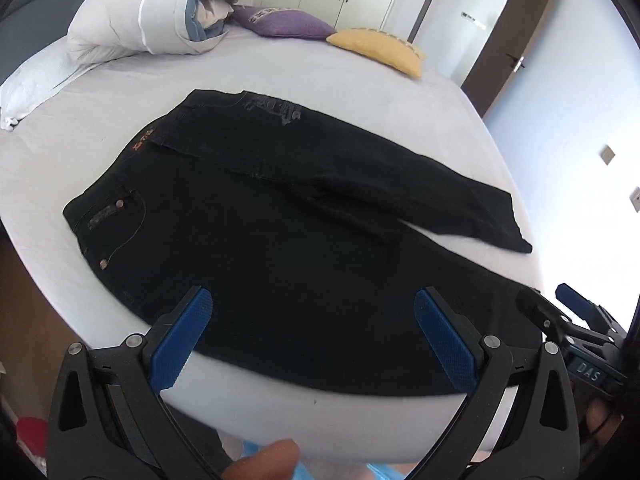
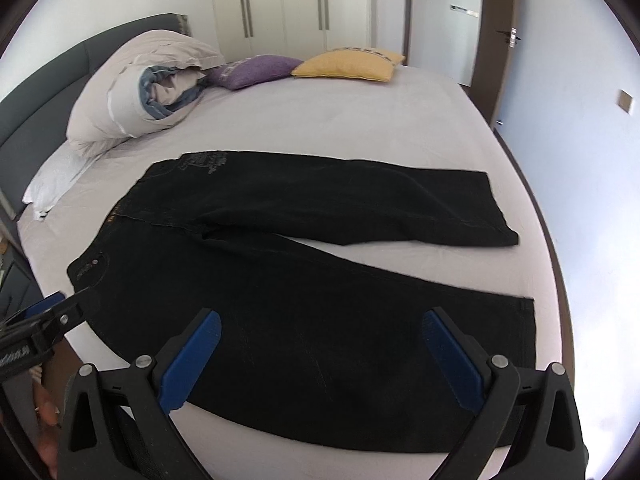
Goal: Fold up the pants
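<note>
Both the left gripper (image 1: 314, 334) and right gripper (image 2: 322, 354) hovered wide open and empty over the black pants (image 2: 304, 300), which looked like heavy, limp denim best pinched at the waistband, left of frame, and the hem, right.

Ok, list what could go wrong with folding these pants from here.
1. The near leg of the pants lies close to the bed edge, so a pull might drag it off.
2. The legs are splayed apart; folding one over the other may leave them misaligned.
3. Both the left gripper and right gripper are open above thick cloth; a shallow pinch could slip.
</note>
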Demonstrator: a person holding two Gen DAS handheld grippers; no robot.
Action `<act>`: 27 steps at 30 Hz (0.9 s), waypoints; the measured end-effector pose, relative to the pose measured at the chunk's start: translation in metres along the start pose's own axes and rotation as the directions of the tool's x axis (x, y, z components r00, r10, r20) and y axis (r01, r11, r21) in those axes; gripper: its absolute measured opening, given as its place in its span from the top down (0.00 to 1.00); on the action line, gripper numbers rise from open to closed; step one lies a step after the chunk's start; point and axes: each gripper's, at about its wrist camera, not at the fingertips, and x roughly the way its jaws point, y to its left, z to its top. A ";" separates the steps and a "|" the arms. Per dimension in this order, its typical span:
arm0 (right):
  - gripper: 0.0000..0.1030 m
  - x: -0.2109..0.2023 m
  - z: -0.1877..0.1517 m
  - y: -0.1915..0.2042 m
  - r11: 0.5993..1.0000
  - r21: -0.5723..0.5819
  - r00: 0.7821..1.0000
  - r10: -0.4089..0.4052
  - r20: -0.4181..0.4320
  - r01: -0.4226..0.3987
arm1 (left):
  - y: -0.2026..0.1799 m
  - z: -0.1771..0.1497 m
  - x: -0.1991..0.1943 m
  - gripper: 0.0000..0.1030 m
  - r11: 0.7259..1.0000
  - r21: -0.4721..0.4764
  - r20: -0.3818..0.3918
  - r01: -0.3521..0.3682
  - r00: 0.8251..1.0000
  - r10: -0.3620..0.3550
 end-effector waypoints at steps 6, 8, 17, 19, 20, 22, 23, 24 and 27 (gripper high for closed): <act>0.00 0.019 0.046 -0.008 0.975 -0.082 0.978 0.208 0.019 -0.206 | 0.008 0.039 0.031 0.00 0.996 -0.057 -0.070 0.071 0.995 -0.075; 0.00 0.031 0.068 -0.012 0.952 -0.129 0.959 0.283 0.025 -0.277 | 0.019 0.058 0.044 0.00 0.981 -0.109 -0.074 0.164 0.982 -0.172; 0.07 0.126 0.163 -0.023 0.825 -0.322 0.884 0.451 -0.119 -0.464 | 0.062 0.220 0.126 0.00 0.990 0.028 -0.040 0.136 0.990 -0.135; 0.09 0.154 0.183 -0.024 0.799 -0.324 0.862 0.479 -0.165 -0.506 | 0.065 0.247 0.149 0.00 0.988 0.114 -0.066 0.109 0.993 -0.101; 0.09 0.163 0.190 -0.025 0.786 -0.333 0.853 0.490 -0.177 -0.521 | 0.066 0.265 0.166 0.01 0.979 0.184 -0.081 0.084 0.994 -0.070; 0.09 0.182 0.200 -0.023 0.758 -0.369 0.842 0.499 -0.204 -0.538 | 0.069 0.280 0.191 0.01 0.951 0.303 -0.093 0.061 0.995 -0.034; 0.09 0.190 0.201 -0.023 0.736 -0.391 0.833 0.506 -0.225 -0.553 | 0.067 0.289 0.204 0.01 0.924 0.380 -0.097 0.037 0.995 -0.001; 0.11 0.200 0.204 -0.021 0.713 -0.412 0.823 0.511 -0.248 -0.567 | 0.064 0.296 0.221 0.01 0.886 0.464 -0.096 0.001 0.994 0.049; 0.15 0.228 0.210 -0.017 0.667 -0.452 0.805 0.509 -0.304 -0.592 | 0.063 0.304 0.270 0.01 0.767 0.641 -0.130 -0.008 0.984 0.120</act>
